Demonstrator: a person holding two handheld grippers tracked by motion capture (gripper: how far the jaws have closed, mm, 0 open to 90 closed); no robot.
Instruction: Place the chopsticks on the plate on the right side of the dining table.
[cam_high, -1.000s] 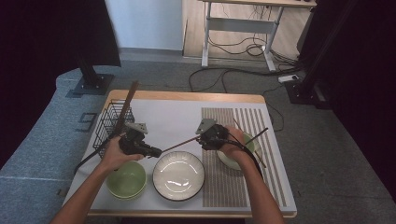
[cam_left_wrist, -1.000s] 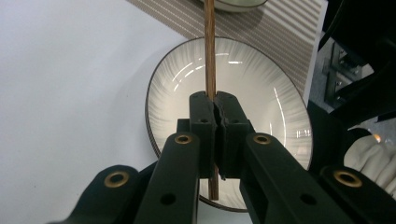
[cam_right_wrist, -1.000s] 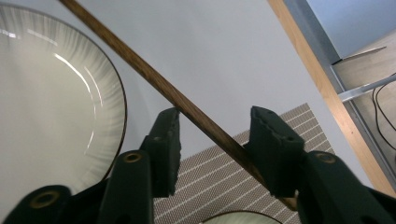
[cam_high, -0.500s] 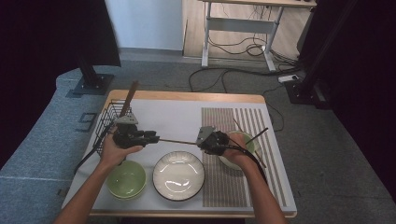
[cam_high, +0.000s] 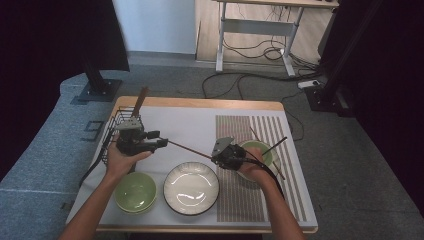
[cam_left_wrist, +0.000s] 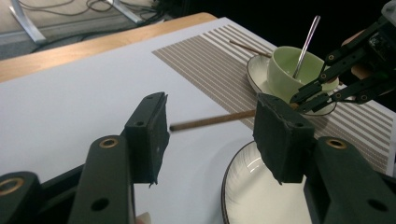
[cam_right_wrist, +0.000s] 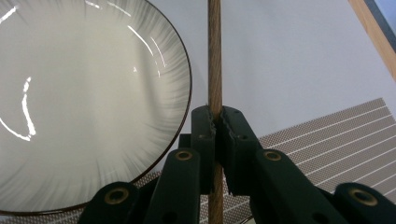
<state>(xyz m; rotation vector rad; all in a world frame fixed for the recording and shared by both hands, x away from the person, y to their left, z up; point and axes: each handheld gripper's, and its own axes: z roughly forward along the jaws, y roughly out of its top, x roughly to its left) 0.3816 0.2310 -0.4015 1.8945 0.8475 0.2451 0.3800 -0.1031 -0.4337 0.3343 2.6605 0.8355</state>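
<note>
One thin brown wooden chopstick (cam_high: 189, 149) is hanging level above the white table mat (cam_high: 190, 125), stretching between both grippers. The right gripper (cam_right_wrist: 215, 122) is clenching it near one end, while the left gripper (cam_left_wrist: 210, 128), jaws just opening, is standing released around its other tip, beside the white ribbed plate (cam_high: 191, 188).

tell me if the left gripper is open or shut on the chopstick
Open. The left gripper's jaws have just been opening and stand apart, clear of the chopstick; the right gripper clamps it.

High view looks down from above; both gripper views sit close, sharing the white plate (cam_left_wrist: 261, 191).
</note>
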